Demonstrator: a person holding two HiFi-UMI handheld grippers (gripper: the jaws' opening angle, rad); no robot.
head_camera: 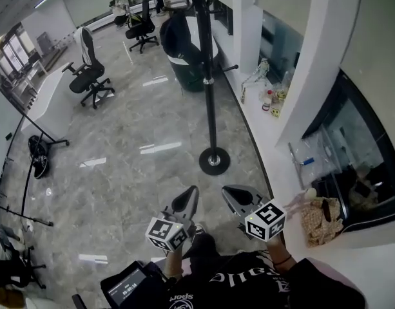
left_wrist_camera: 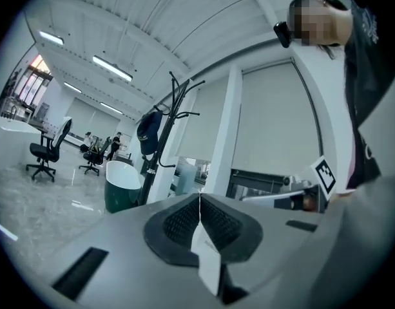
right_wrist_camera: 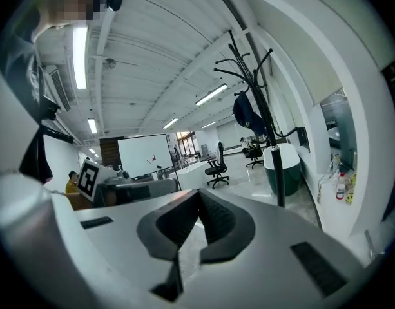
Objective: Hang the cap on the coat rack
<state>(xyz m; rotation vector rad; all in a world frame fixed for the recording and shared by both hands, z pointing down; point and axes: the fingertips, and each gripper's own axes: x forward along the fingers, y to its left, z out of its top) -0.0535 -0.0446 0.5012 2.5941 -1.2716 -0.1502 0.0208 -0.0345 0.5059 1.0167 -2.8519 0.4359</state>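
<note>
At top edge of head view, coat rack crown cut off. Cap seen hung on rack, well apart from left claw and right claw, both closed, empty.

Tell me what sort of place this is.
Likely an open-plan office: swivel chairs on a polished stone floor, a whiteboard, and a coat rack.

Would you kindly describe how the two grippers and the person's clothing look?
Both the left gripper and right gripper are pale grey, with tapering fingers lined by dark ribbed pads. Each carries a white cube with black square markers. The person wears a black top with white lettering.
</note>
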